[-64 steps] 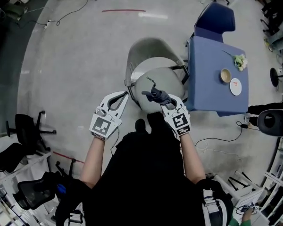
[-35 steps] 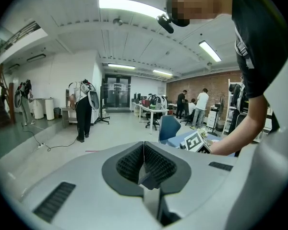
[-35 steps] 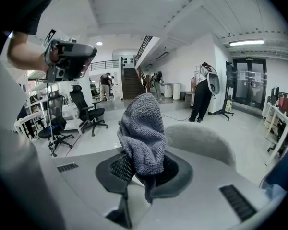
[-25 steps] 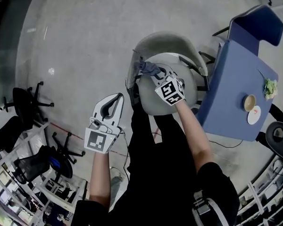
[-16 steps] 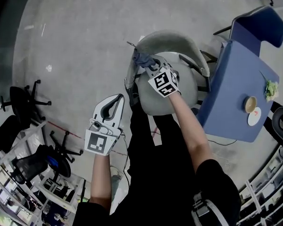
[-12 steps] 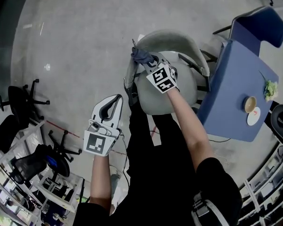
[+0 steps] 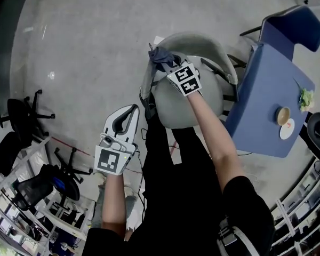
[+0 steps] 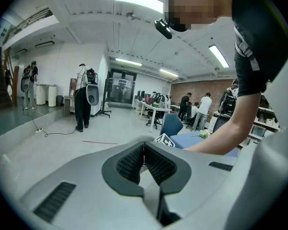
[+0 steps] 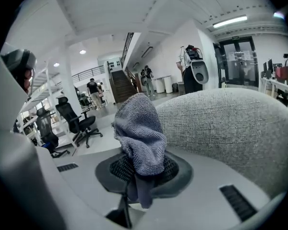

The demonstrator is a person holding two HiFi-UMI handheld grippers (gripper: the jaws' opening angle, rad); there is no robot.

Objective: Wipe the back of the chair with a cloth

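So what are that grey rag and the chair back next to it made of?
The cloth looks like blue-grey microfibre or terry: a fuzzy, looped nap, matte, folding softly where the right tool pinches it. The chair back seems upholstered in woven fabric: a speckled light-grey weave, matte, with no sheen.

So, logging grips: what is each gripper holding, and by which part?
Right gripper pinches the cloth by its bunched lower end; left gripper holds nothing.

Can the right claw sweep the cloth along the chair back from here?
Probably yes: the right claw grips the cloth at the left end of the chair back, whose curved rim looks bare; the table crowds only the far end.
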